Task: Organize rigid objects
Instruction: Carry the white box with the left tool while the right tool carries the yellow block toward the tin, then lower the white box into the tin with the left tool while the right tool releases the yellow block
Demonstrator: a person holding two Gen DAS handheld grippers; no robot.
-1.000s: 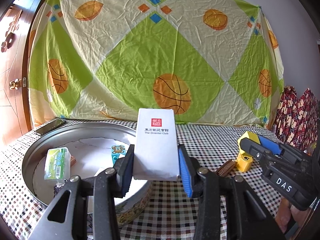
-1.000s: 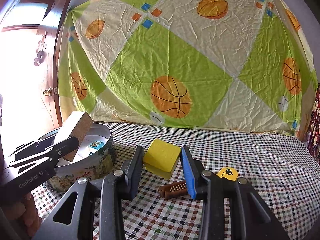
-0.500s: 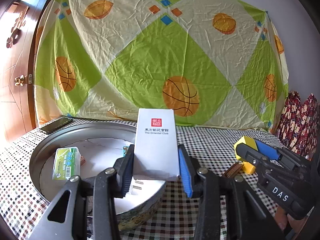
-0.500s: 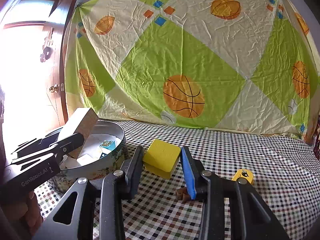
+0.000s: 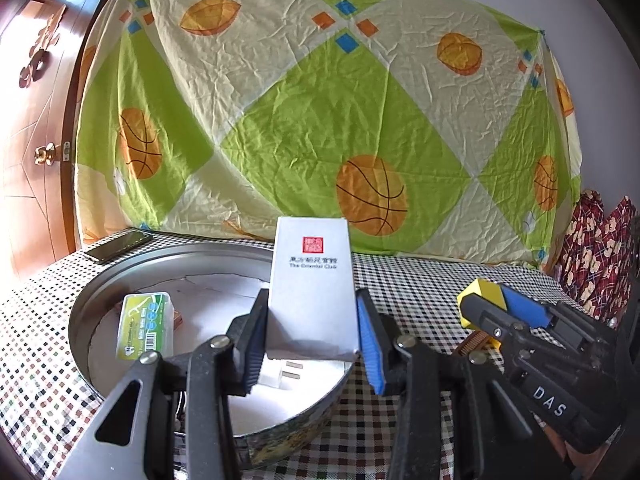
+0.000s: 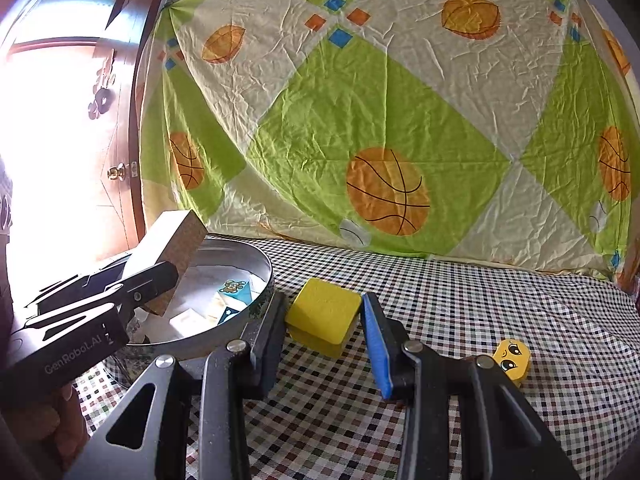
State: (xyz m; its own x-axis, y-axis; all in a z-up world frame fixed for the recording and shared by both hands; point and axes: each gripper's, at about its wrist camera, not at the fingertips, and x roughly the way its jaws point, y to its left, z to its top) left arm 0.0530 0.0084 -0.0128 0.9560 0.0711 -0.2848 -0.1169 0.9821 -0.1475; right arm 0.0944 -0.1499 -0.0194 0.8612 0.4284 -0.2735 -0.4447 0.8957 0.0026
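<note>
My left gripper (image 5: 310,336) is shut on a tall white box (image 5: 312,288) with a red seal, held above the near right rim of a round metal tin (image 5: 132,272). The box also shows in the right wrist view (image 6: 168,248). My right gripper (image 6: 324,332) is shut on a yellow block (image 6: 324,314) held above the checked tablecloth, right of the tin (image 6: 240,256). In the left wrist view the block (image 5: 486,290) sits between the right gripper's fingers.
The tin holds a green-labelled box (image 5: 146,324), a white plug (image 5: 280,376) and a bear card (image 6: 232,288). A yellow face block (image 6: 512,360) and a brown comb (image 5: 474,342) lie on the cloth. A phone (image 5: 118,246) lies at the far left.
Both grippers have moved left toward the tin with their loads. The white box now hangs over the tin's inside edge, and the yellow block is nearer the tin.
</note>
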